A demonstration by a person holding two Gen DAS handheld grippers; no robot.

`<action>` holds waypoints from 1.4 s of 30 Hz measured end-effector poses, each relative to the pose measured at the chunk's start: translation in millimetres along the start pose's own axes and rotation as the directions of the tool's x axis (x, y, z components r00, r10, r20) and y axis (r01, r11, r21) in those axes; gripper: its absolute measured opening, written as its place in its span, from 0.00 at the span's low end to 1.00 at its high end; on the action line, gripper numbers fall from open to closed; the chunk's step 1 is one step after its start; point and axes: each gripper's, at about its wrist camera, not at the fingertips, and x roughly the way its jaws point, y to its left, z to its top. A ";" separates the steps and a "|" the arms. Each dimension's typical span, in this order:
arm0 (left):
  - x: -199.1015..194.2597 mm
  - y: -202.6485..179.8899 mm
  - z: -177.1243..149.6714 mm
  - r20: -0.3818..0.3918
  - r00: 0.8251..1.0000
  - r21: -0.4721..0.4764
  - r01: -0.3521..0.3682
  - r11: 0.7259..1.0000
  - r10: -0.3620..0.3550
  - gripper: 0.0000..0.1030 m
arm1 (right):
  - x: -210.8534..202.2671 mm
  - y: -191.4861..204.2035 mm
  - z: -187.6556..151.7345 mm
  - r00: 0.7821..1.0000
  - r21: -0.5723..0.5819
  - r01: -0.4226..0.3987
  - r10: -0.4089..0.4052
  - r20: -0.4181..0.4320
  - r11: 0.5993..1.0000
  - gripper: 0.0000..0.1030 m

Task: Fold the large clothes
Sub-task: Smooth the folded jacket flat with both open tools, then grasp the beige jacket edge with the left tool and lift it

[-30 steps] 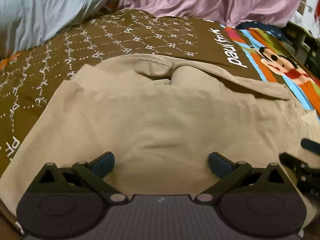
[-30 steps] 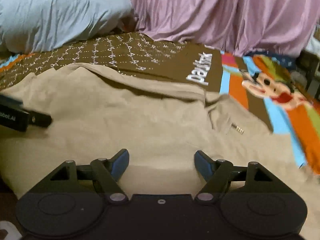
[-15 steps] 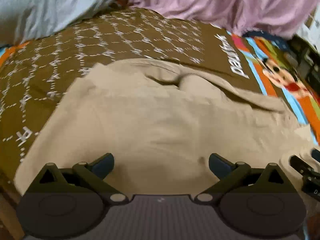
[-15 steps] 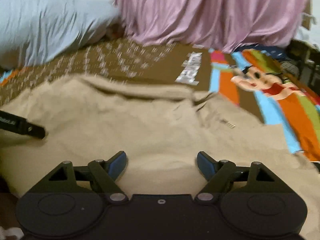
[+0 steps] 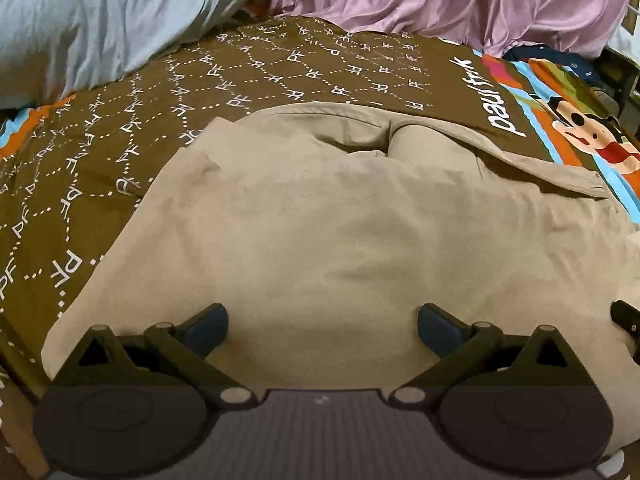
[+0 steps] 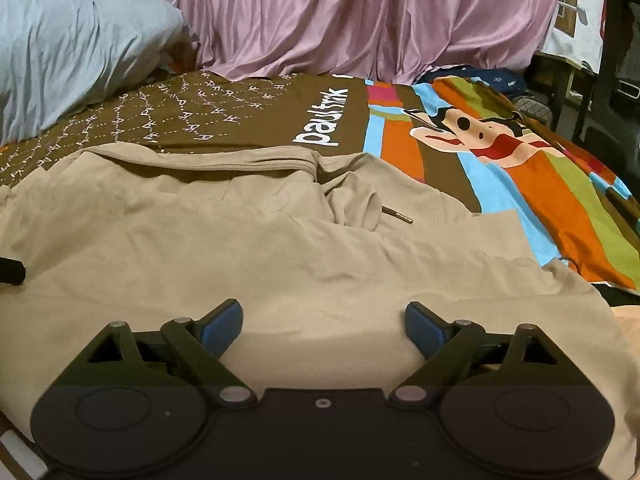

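A large beige garment (image 5: 340, 220) lies spread over a bed, its collar end bunched at the far side. My left gripper (image 5: 322, 328) stands open over the garment's near left part, nothing between its blue pads. The same beige garment (image 6: 280, 256) fills the right wrist view, a drawstring tip (image 6: 396, 215) lying on its folds. My right gripper (image 6: 323, 324) hangs over the near right part with its jaws opening, wide apart and with only flat cloth below them. A dark tip of the other tool shows at each view's side edge.
The bed cover (image 5: 280, 76) is brown with white lettering, with a bright cartoon panel (image 6: 500, 152) to the right. A grey-blue pillow (image 5: 100, 20) lies at the far left, pink curtains (image 6: 360, 16) behind. A chair and clutter (image 6: 616, 80) stand at the far right.
The right gripper's fingers have spread wider, and its view has swung right and lifted. The left view shifted slightly; the other tool's tip has slid toward each frame's edge.
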 end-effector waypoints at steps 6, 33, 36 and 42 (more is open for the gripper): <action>-13.0 9.0 4.0 -0.022 0.999 -0.048 0.022 0.999 -0.023 0.99 | -18.5 -5.9 2.3 1.000 0.023 -0.027 0.026 0.010 0.999 0.89; -51.3 98.2 -19.8 -0.063 0.986 -0.322 0.126 0.938 -0.154 0.93 | -120.0 -105.7 -54.9 0.988 0.510 -0.139 0.151 0.019 0.849 0.99; -45.6 111.3 -17.7 -0.065 0.989 -0.383 0.101 0.918 -0.136 0.80 | -113.5 -125.8 -53.9 0.997 0.590 -0.077 0.081 0.021 0.803 0.93; -38.2 133.1 -14.4 -0.073 0.992 -0.485 0.057 0.873 -0.105 0.44 | -105.4 -151.7 -56.4 0.998 0.712 -0.057 0.033 0.047 0.700 0.66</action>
